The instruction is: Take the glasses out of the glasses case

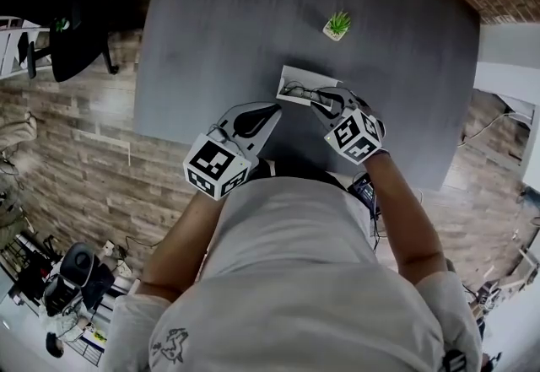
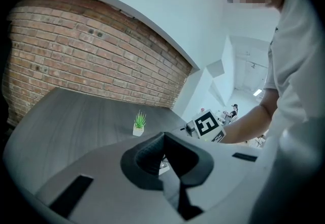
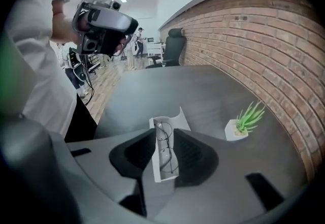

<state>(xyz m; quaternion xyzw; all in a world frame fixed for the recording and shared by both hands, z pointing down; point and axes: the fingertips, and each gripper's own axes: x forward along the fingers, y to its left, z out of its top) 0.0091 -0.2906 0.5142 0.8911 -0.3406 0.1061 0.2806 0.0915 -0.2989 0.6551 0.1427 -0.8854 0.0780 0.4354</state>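
Because the thin wire-framed glasses lying in the open white case looked light and fragile, I favoured the bridge; right tongs hung released over them, left tongs clenched empty.

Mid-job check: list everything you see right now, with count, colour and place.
table: 1, dark grey, under everything
glasses case: 1, white, open, near table edge
glasses: 1, thin dark frame, inside the case
potted plant: 1, green, white pot, beyond the case
office chair: 1, black, on the floor left of the table
left claw: 1, grey, shut, empty, left of the case
right claw: 1, grey, open, over the case
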